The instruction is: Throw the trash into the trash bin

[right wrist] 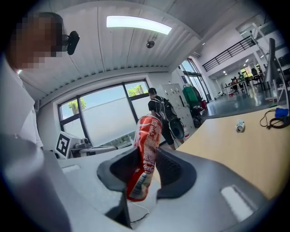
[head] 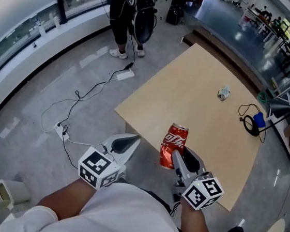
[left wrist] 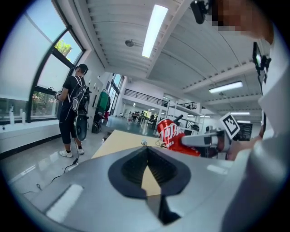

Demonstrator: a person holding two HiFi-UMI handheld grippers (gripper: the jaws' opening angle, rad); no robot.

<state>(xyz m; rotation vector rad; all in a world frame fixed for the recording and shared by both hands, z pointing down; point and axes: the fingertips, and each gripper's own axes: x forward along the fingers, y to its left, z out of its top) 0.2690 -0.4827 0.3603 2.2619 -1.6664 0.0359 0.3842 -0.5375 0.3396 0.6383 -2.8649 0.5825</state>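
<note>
My right gripper (head: 178, 157) is shut on a red soda can (head: 173, 145), held upright above the near edge of the tan table (head: 201, 77). In the right gripper view the dented can (right wrist: 145, 156) stands between the two dark pads. The left gripper view shows the same can (left wrist: 174, 135) off to the right. My left gripper (head: 133, 138) hovers left of the can, past the table's near corner and over the floor; its jaws meet at the tips with nothing between them (left wrist: 146, 148). A small crumpled piece of trash (head: 223, 92) lies far out on the table. No trash bin shows clearly.
A black cable loop with a blue item (head: 253, 122) lies at the table's right edge. A person (head: 128, 12) stands on the floor beyond the table's far-left corner. A power strip and cables (head: 123, 75) run across the grey floor. A white object (head: 11, 192) sits at lower left.
</note>
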